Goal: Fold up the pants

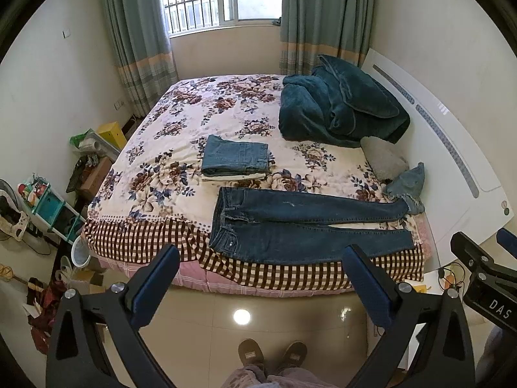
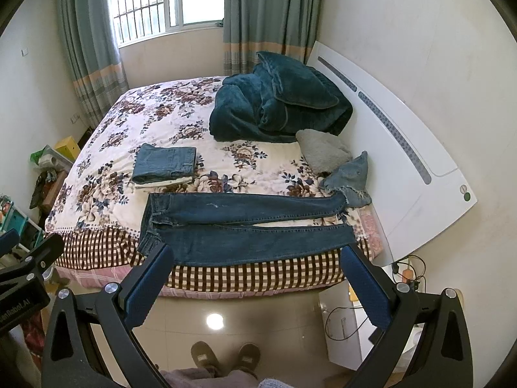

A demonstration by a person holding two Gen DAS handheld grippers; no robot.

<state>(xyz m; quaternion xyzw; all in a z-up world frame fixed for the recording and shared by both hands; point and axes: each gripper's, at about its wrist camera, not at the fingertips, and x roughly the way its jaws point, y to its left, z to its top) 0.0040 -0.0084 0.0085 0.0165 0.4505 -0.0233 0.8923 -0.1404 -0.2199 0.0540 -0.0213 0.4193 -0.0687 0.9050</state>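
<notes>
Dark blue jeans lie flat and unfolded along the near edge of the bed, waist to the left, legs to the right; they also show in the right wrist view. My left gripper is open and empty, held above the floor in front of the bed, short of the jeans. My right gripper is open and empty too, at the same distance. A folded stack of jeans sits behind the flat pair, also in the right wrist view.
The bed has a floral cover with a checked edge. A teal blanket heap, a grey cushion and light denim shorts lie by the white headboard. Clutter stands on the floor at left. My slippered feet stand on the tiles.
</notes>
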